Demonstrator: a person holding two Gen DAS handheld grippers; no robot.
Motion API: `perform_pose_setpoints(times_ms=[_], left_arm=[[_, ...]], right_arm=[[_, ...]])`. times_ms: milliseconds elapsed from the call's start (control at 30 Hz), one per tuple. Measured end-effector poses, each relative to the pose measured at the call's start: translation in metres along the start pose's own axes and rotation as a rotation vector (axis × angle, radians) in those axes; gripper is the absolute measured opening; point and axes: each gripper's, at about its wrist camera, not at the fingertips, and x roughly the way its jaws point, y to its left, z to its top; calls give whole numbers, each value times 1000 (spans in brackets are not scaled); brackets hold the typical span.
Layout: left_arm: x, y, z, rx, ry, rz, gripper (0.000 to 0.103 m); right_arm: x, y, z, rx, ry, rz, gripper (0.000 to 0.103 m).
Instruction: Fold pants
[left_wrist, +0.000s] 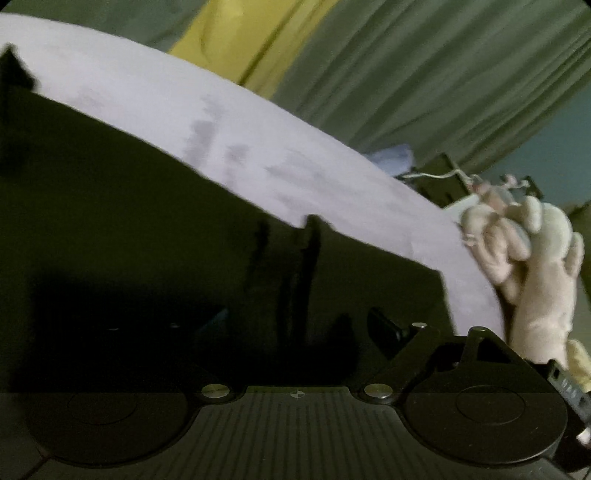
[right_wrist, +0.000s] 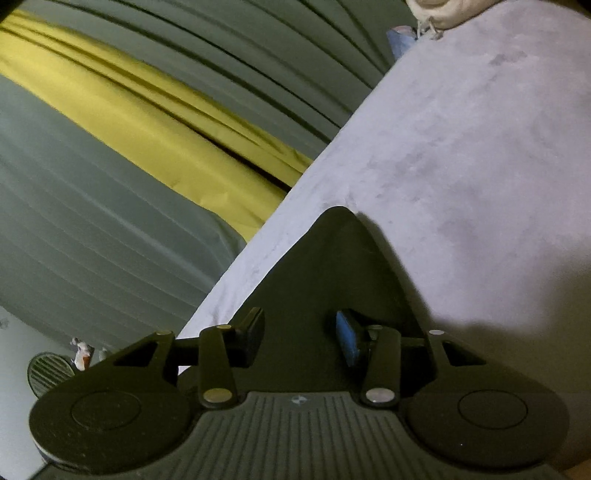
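Right gripper (right_wrist: 300, 338) jaws apart, left gripper (left_wrist: 295, 325) spread wide

A pale lavender bed (right_wrist: 461, 155), its cover soft and faintly mottled, carries everything. Dark pants (left_wrist: 147, 229) lie spread flat directly on it, filling the surface just ahead of the left gripper (left_wrist: 295, 325). In the right wrist view a pointed corner of them lies between and ahead of the right gripper's (right_wrist: 301, 338) fingers.

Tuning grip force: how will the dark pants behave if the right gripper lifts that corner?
Probably floppy: the pants lie flat on the lavender surface, thin at the pointed corner. Likely light, so they would drape and sag. The matte cloth looks unlikely to slip from the right gripper.
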Motion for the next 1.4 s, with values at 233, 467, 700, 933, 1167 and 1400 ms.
perform_pose_setpoints(times_ms=[233,467,700,933,1167,1400], left_arm=[[17,-27,-6,46,48,-10,15],[-26,-62,-11,250,-30,83,13],[-89,-50,-13,362,-97,212,13],[-101,-3,-26,326,-89,297,15],[-85,13,-38,354,-79,317,22],[-84,28,-41,323,-75,282,27]], right_arm=[[9,8,-2,-62,-7,0,59],[-2,5,-2,-34,-35,39,60],[-3,28,-17,-133,-8,40,62],[21,68,-59,-362,126,-38,40],[42,74,-73,-448,175,-133,34],[54,84,-73,-506,143,-192,34]])
